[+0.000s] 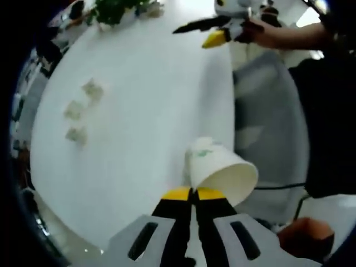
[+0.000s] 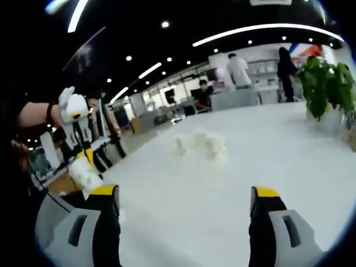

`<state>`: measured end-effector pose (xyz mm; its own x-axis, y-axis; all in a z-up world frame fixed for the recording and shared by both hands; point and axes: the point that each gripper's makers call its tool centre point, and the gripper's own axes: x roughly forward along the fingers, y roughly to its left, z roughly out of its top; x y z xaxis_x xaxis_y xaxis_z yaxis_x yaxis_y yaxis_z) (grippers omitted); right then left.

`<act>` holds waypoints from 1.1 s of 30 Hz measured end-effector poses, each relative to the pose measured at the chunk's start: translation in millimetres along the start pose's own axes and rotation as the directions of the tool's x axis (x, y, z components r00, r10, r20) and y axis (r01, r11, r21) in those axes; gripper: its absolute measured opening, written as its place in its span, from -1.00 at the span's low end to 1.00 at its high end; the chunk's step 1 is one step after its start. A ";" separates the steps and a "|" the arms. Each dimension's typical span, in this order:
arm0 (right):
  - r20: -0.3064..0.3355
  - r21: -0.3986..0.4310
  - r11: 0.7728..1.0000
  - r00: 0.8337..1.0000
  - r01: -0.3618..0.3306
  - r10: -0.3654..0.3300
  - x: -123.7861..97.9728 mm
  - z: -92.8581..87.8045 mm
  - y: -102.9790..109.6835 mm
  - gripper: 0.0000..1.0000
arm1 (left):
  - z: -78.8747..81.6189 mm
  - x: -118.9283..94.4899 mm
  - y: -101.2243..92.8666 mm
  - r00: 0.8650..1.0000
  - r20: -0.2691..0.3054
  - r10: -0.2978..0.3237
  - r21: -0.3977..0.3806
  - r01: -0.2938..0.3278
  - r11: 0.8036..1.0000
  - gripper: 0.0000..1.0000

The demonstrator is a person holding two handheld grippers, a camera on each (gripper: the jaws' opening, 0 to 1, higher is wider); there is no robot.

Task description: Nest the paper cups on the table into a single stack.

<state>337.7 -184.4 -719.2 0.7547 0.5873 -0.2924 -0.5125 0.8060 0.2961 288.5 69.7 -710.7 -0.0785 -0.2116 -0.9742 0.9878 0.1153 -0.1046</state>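
1. A white paper cup (image 1: 221, 168) with a green mark lies tipped on its side near the edge of the white tabletop (image 1: 144, 94), its open mouth turned toward the lower right of the left gripper view.
2. The left tool (image 1: 193, 194) has its yellow-tipped jaws pressed together just at the cup's rim; whether a bit of the rim is caught between them cannot be told.
3. In the right gripper view that same cup (image 2: 85, 172) appears at the far left, at the tip of the left tool (image 2: 83, 158), which a person's hand grips.
4. Three more small white cups (image 1: 80, 111) sit in a loose cluster on the far side of the tabletop in the left gripper view, blurred and well apart from the tipped cup.
5. The right gripper view shows this cluster as a blurred white clump (image 2: 201, 146) in the middle of the tabletop (image 2: 267, 161), ahead of the right tool.
6. The right tool (image 2: 185, 197) has its jaws spread wide, nothing between them, over the bare surface.
7. In the left gripper view the right tool (image 1: 208, 33) appears at the top, held by a hand (image 1: 267, 33) over the tabletop's edge.
8. A green potted plant (image 2: 325, 89) stands at the tabletop's far end.
9. A grey chair (image 1: 267, 122) stands just beside the tabletop.
10. People stand in the lit office background.
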 end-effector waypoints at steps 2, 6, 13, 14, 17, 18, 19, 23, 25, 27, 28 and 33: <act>0.001 0.004 1.000 1.000 0.001 -0.001 0.8 -0.1 -2.2 0.91 | -2.2 2.3 1.2 1.000 -0.020 -0.008 0.023 0.009 1.000 -1.00; 0.003 0.011 1.000 1.000 0.000 0.000 2.6 1.0 -2.1 0.89 | -1.8 5.8 2.8 0.999 -0.032 -0.016 0.014 0.016 1.000 -1.00; -0.001 0.020 1.000 1.000 -0.002 0.002 3.1 -0.3 -1.7 0.88 | -7.0 19.2 -1.4 0.996 -0.072 -0.053 0.041 0.056 0.998 -1.00; -0.001 0.021 1.000 1.000 -0.001 0.001 3.0 -0.8 -2.3 0.88 | -5.8 19.7 -2.3 0.996 -0.067 -0.058 0.047 0.061 0.997 -0.99; -0.005 0.026 1.000 1.000 -0.001 0.001 2.9 -2.7 -4.1 0.88 | -4.2 21.4 -3.1 0.996 -0.056 -0.066 0.078 0.070 0.994 -0.99; -0.006 0.025 1.000 1.000 0.001 -0.001 2.7 -3.0 -4.5 0.88 | -3.8 21.9 -1.8 0.997 -0.054 -0.060 0.089 0.065 0.994 -0.99; -0.005 0.029 1.000 1.000 0.000 0.000 2.5 -3.2 -4.5 0.88 | -3.6 22.0 -1.8 0.997 -0.053 -0.062 0.097 0.067 0.993 -0.99; -0.008 0.037 0.999 1.000 -0.006 0.007 3.6 -5.1 -3.2 0.86 | -5.9 24.0 0.2 0.997 -0.059 -0.059 0.107 0.065 0.992 -0.98; -0.010 0.036 0.999 1.000 -0.010 0.011 4.3 -5.9 -2.1 0.86 | -6.3 25.4 -0.4 0.996 -0.054 -0.069 0.115 0.075 0.991 -0.98; -0.011 0.035 0.999 1.000 -0.011 0.011 4.6 -6.0 -1.9 0.86 | -6.0 25.9 -1.3 0.996 -0.050 -0.075 0.119 0.080 0.990 -0.98; -0.009 0.035 0.999 1.000 -0.011 0.011 4.9 -5.8 -2.2 0.86 | -6.1 26.2 -2.0 0.996 -0.051 -0.078 0.112 0.083 0.990 -0.98; -0.011 0.044 0.999 1.000 -0.009 0.010 5.8 -6.7 -3.2 0.86 | -7.6 28.2 -2.7 0.995 -0.049 -0.085 0.118 0.090 0.989 -0.95</act>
<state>341.0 -183.1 -728.0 0.7453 0.5957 -0.2994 -0.5009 0.7967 0.3383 282.7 70.8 -739.4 -0.1686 -0.1730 -0.9704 0.9856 -0.0198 -0.1677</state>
